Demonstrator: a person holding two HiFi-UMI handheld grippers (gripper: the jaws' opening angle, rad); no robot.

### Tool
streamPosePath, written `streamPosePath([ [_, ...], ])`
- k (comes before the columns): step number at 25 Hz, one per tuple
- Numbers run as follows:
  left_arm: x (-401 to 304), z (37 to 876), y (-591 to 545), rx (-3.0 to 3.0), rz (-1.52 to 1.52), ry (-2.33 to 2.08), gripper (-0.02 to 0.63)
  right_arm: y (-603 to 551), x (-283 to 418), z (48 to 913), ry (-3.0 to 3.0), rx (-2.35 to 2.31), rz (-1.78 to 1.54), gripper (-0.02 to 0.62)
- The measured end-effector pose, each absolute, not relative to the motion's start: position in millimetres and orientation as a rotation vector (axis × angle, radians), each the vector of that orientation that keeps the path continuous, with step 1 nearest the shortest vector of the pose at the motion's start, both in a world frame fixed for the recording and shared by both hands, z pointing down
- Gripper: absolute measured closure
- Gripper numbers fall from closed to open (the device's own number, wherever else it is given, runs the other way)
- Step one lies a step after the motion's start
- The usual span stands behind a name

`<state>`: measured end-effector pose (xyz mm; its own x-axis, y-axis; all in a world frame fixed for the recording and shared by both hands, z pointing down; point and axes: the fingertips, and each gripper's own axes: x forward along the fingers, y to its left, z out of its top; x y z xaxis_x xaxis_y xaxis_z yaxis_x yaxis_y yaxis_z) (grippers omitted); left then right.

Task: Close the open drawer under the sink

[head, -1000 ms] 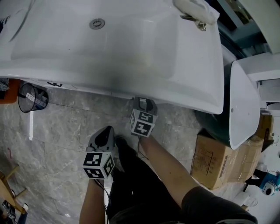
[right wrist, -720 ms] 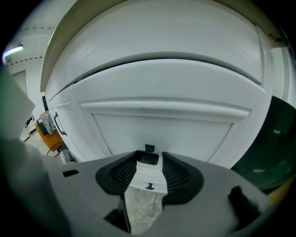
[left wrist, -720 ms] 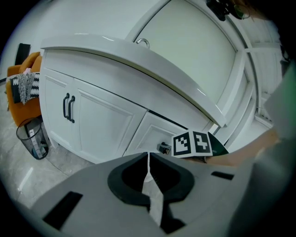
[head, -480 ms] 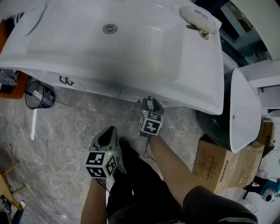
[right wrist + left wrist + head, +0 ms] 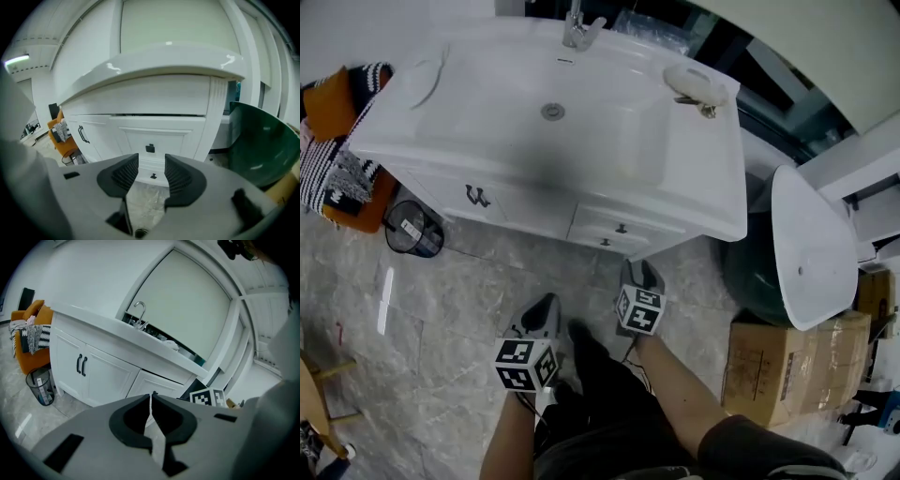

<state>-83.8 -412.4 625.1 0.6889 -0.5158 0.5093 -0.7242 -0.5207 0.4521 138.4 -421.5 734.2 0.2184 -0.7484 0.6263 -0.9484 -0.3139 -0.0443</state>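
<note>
Now my left tongs (image 5: 546, 305) are closed and empty, my right tongs (image 5: 639, 275) stand open on nothing, both at lower centre of the frame, below the flush drawer (image 5: 621, 228).

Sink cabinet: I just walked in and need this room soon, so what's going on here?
A person holds a gripper in each hand in front of the sink cabinet. The left gripper is shut, the right gripper open; neither holds or touches anything. Both drawers under the sink look pushed in.
</note>
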Motion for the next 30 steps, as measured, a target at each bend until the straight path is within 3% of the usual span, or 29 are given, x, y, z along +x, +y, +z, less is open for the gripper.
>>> streamPosePath([
  [11, -100, 501, -317, 2.398, 0.327, -0.902, 0.583, -318, 88, 584, -1.796, 2.191, 0.718, 0.415],
  [16, -105, 471, -277, 2.437, 0.290, -0.884, 0.583, -274, 77, 530, -1.886, 2.153, 0.627, 0.516],
  [30, -80, 456, -192, 2.428, 0.352, -1.055, 0.583, -202, 88, 495, -2.206, 1.875, 0.629, 0.558],
])
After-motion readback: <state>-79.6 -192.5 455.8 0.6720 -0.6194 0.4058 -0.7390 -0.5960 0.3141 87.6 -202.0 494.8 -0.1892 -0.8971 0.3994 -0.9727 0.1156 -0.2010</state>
